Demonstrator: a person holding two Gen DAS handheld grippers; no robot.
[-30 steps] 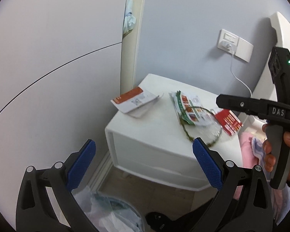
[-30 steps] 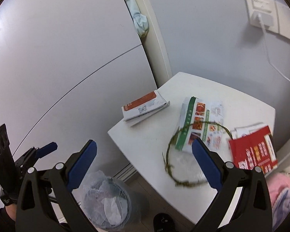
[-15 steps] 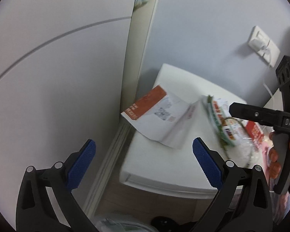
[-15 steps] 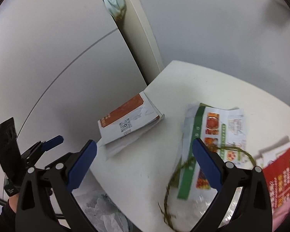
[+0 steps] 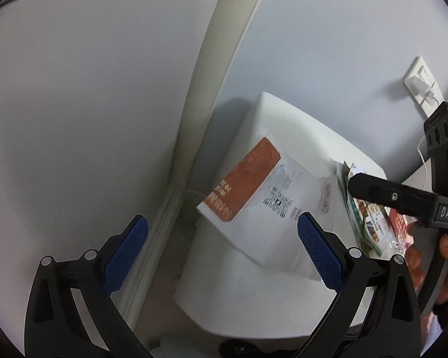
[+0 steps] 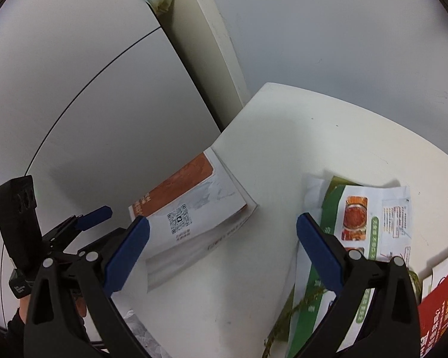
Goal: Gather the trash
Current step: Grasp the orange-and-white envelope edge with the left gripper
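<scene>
Left gripper spread wide, nothing between the blue pads; right gripper likewise wide and empty. Just beyond both, orange-and-white envelope lying on the white cabinet, overhanging its edge at 9 o'clock; print blurred, unreadable. At 3 o'clock, green food packet partly covered by the right finger; twig ring and red packet cut off at 5 o'clock. Crumpled plastic barely seen at 7 o'clock.

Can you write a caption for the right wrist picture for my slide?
Open right tool hovers over a white table holding an orange-and-white packet and a green-and-white wrapper.
</scene>
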